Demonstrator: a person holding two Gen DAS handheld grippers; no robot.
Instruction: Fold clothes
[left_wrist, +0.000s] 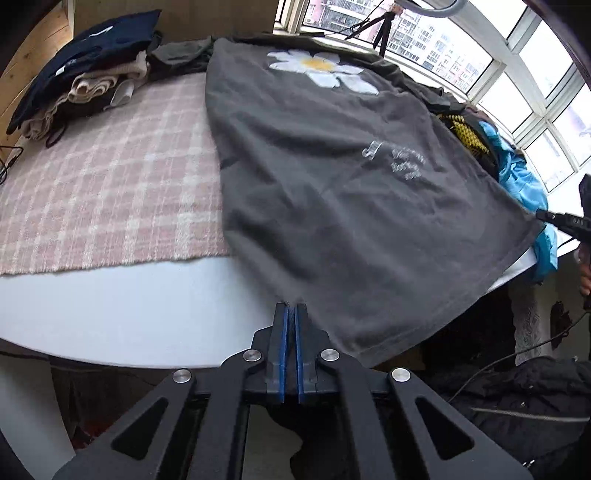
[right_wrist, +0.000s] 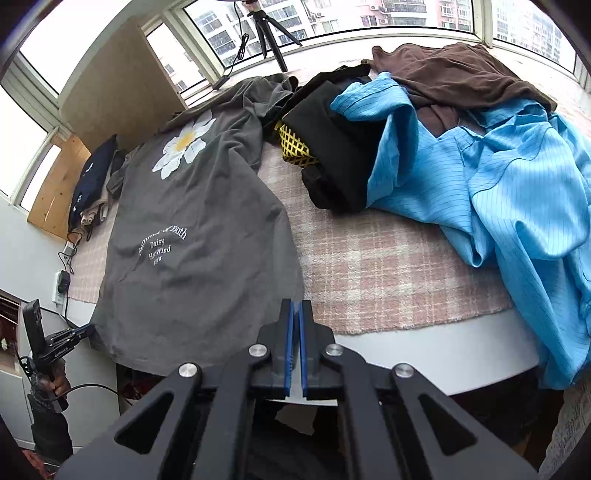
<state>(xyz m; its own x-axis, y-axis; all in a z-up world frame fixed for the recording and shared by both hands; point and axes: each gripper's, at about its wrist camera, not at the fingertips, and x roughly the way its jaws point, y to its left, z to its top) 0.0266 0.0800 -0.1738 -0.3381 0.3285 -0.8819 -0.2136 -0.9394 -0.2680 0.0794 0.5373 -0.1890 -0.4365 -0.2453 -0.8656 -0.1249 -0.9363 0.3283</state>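
We see the grey T-shirt (left_wrist: 332, 192) spread flat on the worktop (left_wrist: 129, 310), hem overhanging the near edge. Left gripper (left_wrist: 291, 308) at 6 o'clock, jaws pressed together at the hem's left corner. Right gripper (right_wrist: 296, 306), jaws closed on the hem's right corner.

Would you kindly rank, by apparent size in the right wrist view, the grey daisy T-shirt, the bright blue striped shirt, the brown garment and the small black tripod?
1-2. Bright blue striped shirt and grey daisy T-shirt: alike, unranked.
3. Brown garment, partly covered.
4. Small black tripod, farthest away.
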